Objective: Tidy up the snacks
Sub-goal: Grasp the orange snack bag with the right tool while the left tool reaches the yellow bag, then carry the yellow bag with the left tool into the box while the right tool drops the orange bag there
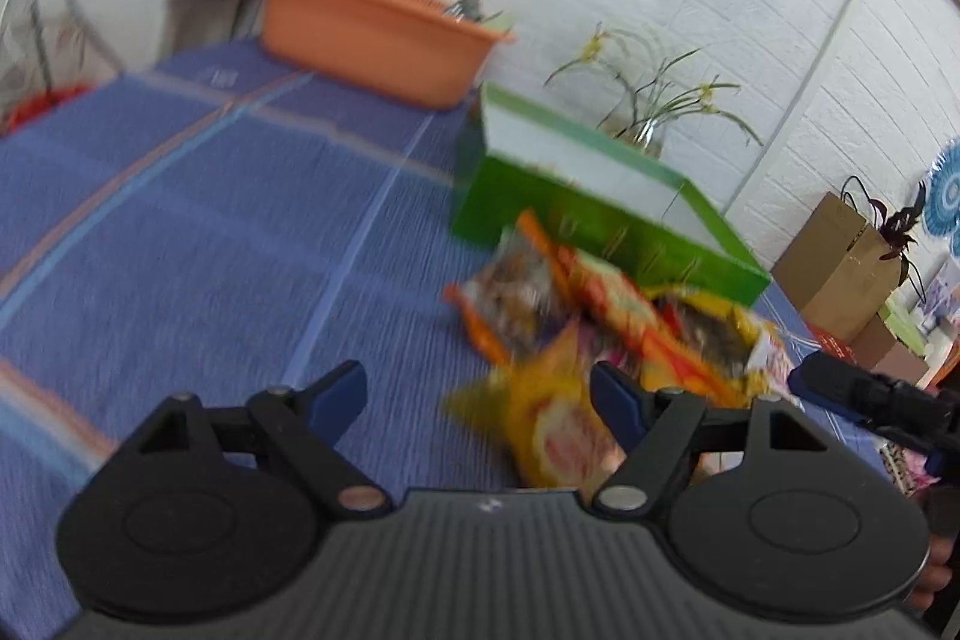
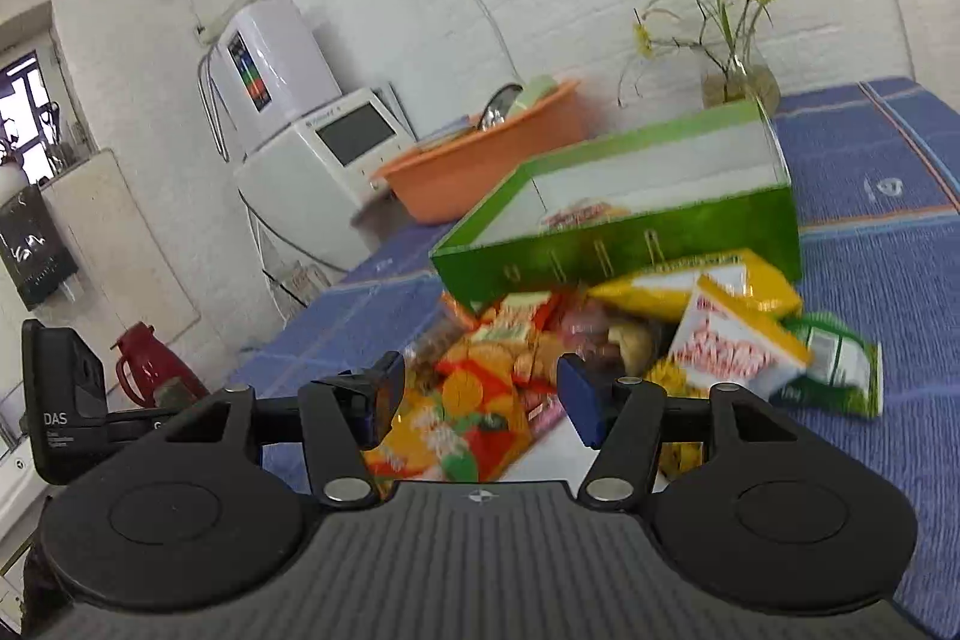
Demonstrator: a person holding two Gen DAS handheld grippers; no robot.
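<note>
A green box point(image 1: 576, 202) with a white inside stands on the blue tablecloth point(image 1: 210, 232); in the right wrist view point(image 2: 630, 226) one packet lies inside it. A pile of snack packets point(image 1: 600, 316) lies in front of the box, also shown in the right wrist view point(image 2: 600, 346). My left gripper point(image 1: 477, 397) is open and empty, just left of the pile, with a yellow packet point(image 1: 558, 430) between its fingers' line. My right gripper point(image 2: 480, 394) is open above an orange packet point(image 2: 462, 418). The right gripper's finger shows at the left wrist view's right edge point(image 1: 840, 388).
An orange tub point(image 1: 372, 28) stands at the back of the table. A glass vase with yellow flowers point(image 2: 732, 82) stands behind the box by the white brick wall. A white appliance point(image 2: 318, 148) and a red kettle point(image 2: 150, 364) stand left of the table. Brown cartons point(image 1: 840, 262) stand at right.
</note>
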